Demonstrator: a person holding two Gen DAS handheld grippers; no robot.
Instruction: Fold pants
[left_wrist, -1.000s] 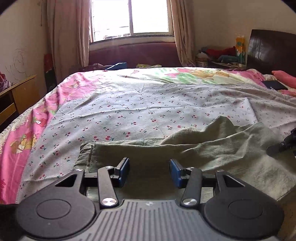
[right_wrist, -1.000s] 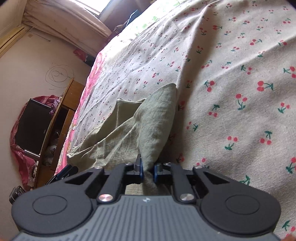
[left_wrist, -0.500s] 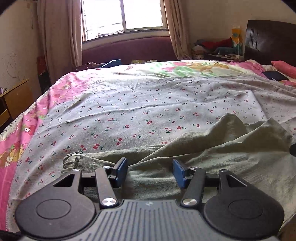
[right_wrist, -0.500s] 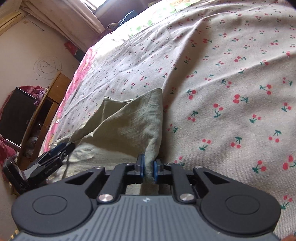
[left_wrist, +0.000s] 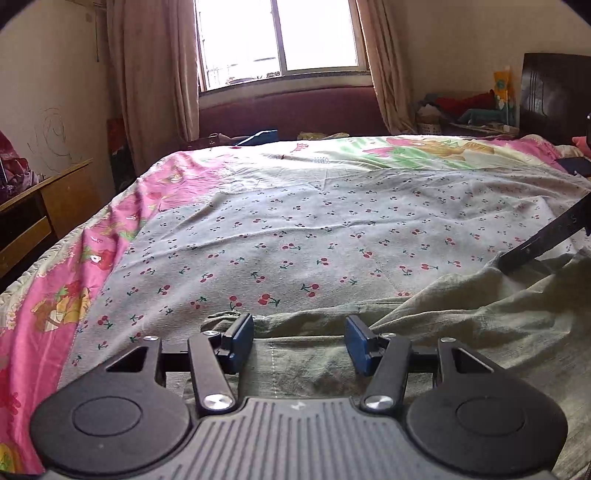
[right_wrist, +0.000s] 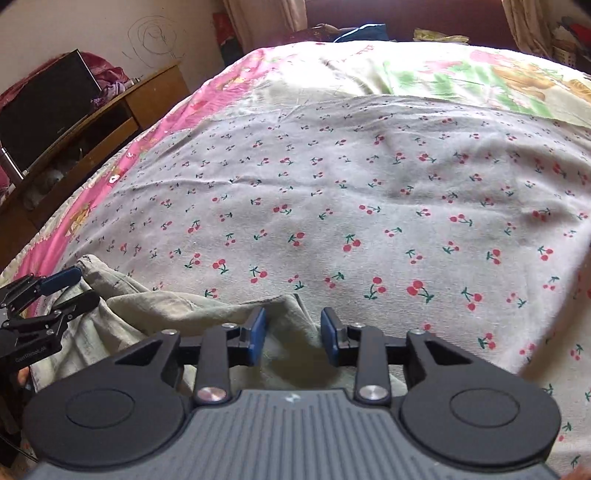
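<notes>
Olive-green pants (left_wrist: 461, 332) lie rumpled on the cherry-print bedsheet (left_wrist: 314, 229) at the near edge of the bed. My left gripper (left_wrist: 300, 345) is open, its blue pads just over the pants' far edge, holding nothing. My right gripper (right_wrist: 291, 334) is open too, above a raised fold of the pants (right_wrist: 177, 306). The left gripper (right_wrist: 55, 291) shows at the left edge of the right wrist view, and a dark finger of the right gripper (left_wrist: 546, 240) shows at the right of the left wrist view.
A pink cartoon-print cover (left_wrist: 44, 310) runs along the bed's left side. A wooden desk (right_wrist: 110, 110) with a black box stands left of the bed. A dark headboard (left_wrist: 554, 96) and a cluttered shelf are at the far right, a window (left_wrist: 280, 37) behind.
My right gripper has opened and let go of the pants fold, which now lies on the bed. It has swung to face across the bed. My left gripper stays open and has edged forward.
</notes>
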